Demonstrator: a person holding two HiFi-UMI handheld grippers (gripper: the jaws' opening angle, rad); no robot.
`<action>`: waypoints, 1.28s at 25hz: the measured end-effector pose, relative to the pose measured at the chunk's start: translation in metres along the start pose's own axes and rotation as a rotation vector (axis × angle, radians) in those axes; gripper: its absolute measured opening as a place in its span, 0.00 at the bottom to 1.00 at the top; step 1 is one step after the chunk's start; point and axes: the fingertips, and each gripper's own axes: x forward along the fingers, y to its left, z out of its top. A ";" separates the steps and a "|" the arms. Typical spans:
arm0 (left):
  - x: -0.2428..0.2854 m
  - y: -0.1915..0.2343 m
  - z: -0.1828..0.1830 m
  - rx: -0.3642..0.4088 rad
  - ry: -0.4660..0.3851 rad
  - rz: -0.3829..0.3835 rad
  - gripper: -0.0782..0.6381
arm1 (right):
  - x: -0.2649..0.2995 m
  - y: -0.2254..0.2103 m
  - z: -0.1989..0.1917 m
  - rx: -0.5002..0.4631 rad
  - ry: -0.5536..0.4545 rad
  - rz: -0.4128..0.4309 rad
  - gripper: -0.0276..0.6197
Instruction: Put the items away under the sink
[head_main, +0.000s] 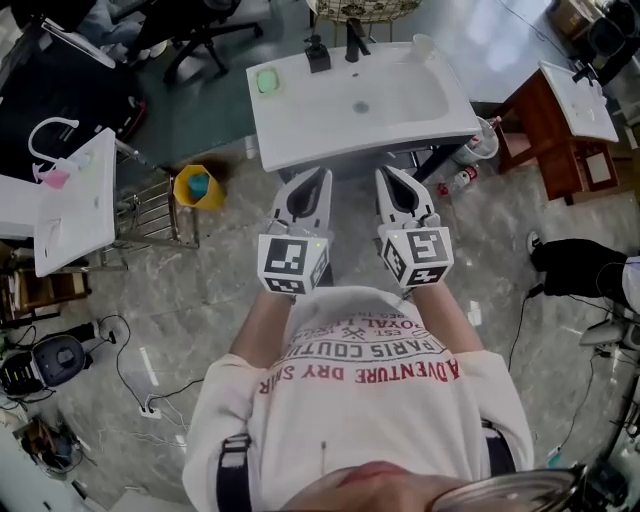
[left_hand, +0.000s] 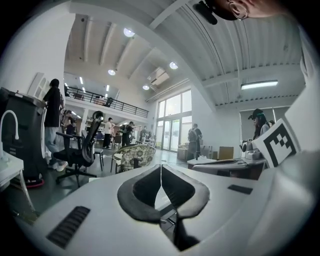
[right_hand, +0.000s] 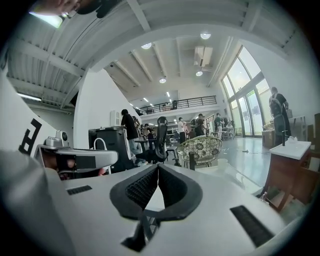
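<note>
Head view has you standing square to the white sink (head_main: 400, 118), with the left gripper (head_main: 316, 182) and the right gripper (head_main: 386, 178) held side by side in front of your chest, noses aimed at the basin's near edge. They sit level and close together, apart from each other and touching nothing. That reads as a ready stance, not a reach.

In the left gripper view the two dark pads meet along a thin seam with nothing between them. In the right gripper view the ribbed pads are likewise pressed together on nothing. Both claws are closed and empty, so you will need to spread one before it can take anything.

The likely items stand along the back of the sink top: a black soap dispenser (head_main: 318, 52) just left of the faucet (head_main: 354, 40), a green piece in a small dish (head_main: 266, 80) at the left corner, and a white cup (head_main: 423, 44) at the right corner. A clear bottle (head_main: 462, 180) lies on the floor by the sink's right leg, and a yellow bucket (head_main: 197, 187) stands well off to the left.

The space under the sink is hidden beneath the basin from here, so I cannot tell you what storage it offers. Nothing looks put away yet, and the task seems to be at its very start.
</note>
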 end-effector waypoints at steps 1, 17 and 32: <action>0.011 0.013 0.005 0.000 -0.005 -0.004 0.15 | 0.016 -0.003 0.004 -0.001 -0.004 -0.007 0.08; 0.130 0.198 0.022 -0.057 0.020 0.044 0.15 | 0.227 -0.022 0.039 -0.016 -0.013 -0.036 0.08; 0.219 0.257 -0.014 -0.122 0.106 0.237 0.15 | 0.355 -0.083 0.004 -0.106 0.087 0.043 0.08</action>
